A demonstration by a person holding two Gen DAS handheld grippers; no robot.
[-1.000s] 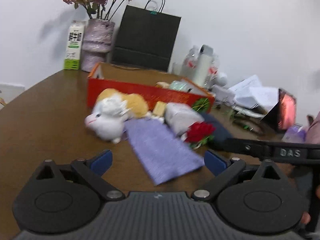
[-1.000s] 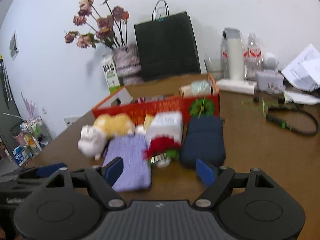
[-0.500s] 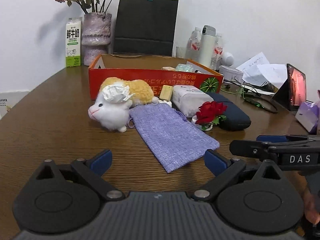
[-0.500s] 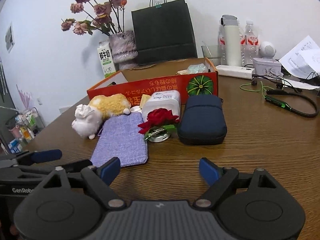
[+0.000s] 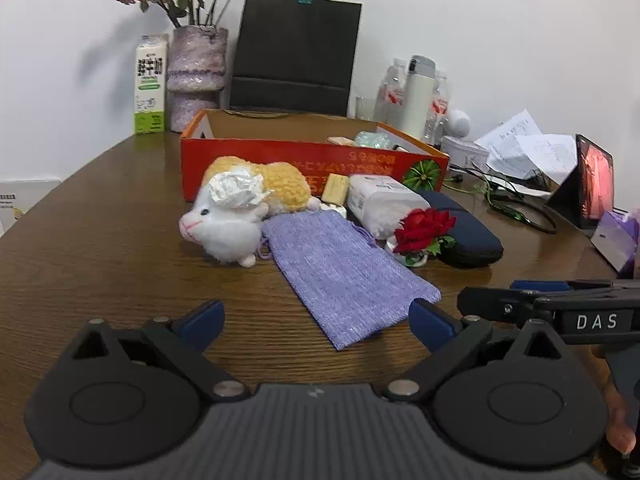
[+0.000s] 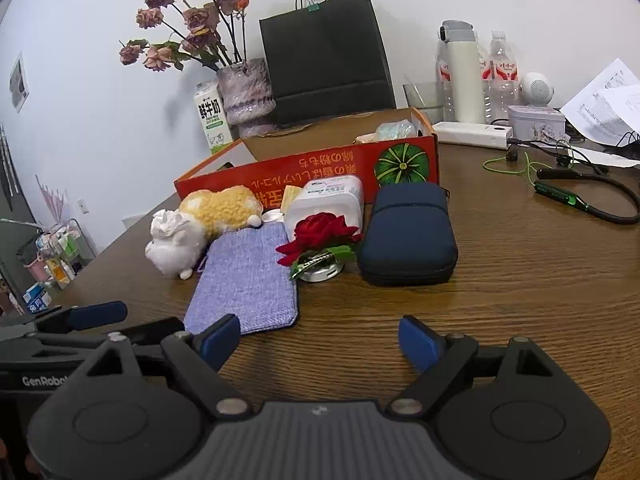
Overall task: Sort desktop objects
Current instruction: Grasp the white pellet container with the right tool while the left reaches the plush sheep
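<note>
On the table (image 6: 520,280), nearest the grippers, a purple pouch (image 5: 340,268) lies flat. Beside it sit a red rose (image 6: 320,236) on a small tin, a navy case (image 6: 408,236), a white pack (image 6: 328,200) and a white-and-yellow plush (image 5: 240,212), all before the red box (image 5: 312,156). Left gripper (image 5: 316,318) and right gripper (image 6: 320,338) hover low, tilted down, jaws spread, nothing between them.
</note>
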